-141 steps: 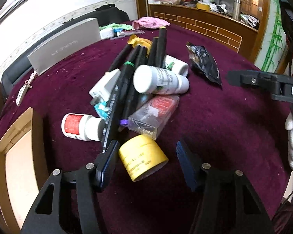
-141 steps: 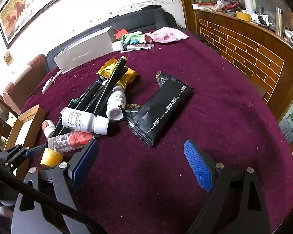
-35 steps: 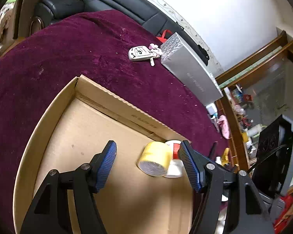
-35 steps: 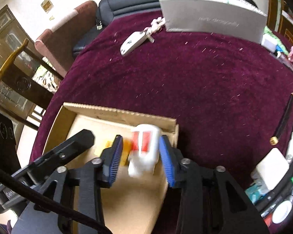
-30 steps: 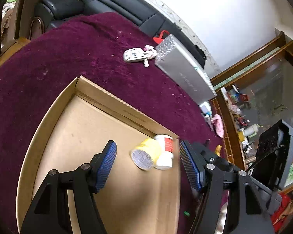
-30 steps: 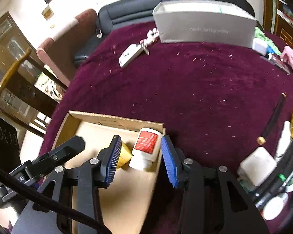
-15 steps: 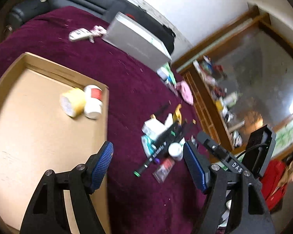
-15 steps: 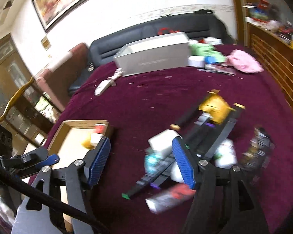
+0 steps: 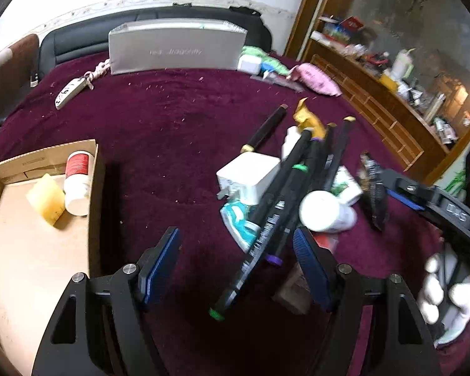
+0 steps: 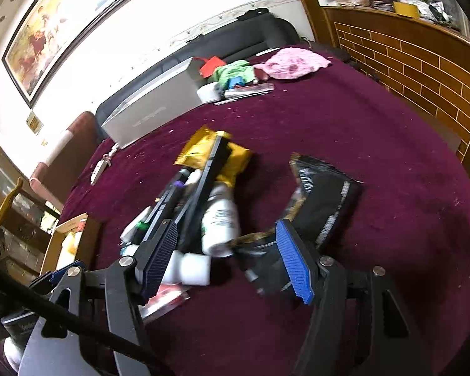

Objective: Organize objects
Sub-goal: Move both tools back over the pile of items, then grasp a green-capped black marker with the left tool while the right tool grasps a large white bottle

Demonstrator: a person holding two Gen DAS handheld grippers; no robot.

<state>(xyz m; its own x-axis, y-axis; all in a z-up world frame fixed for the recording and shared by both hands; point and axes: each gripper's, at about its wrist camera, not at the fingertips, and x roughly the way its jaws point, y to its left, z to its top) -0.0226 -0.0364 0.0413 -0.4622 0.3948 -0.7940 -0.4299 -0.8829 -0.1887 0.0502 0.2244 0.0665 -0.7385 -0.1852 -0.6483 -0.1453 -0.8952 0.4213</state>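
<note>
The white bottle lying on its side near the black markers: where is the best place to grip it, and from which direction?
Grip the white bottle across its round body, from above. It lies on its side and the black markers press against one flank, so a side approach looks blocked. The right gripper, jaws open, seems nearest.

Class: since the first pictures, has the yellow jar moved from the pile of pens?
Yes. The yellow jar now lies inside the cardboard box, beside the red-labelled bottle.

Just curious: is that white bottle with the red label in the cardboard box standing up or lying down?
Lying down: the red-labelled bottle rests on its side in the cardboard box, beside the yellow jar.
</note>
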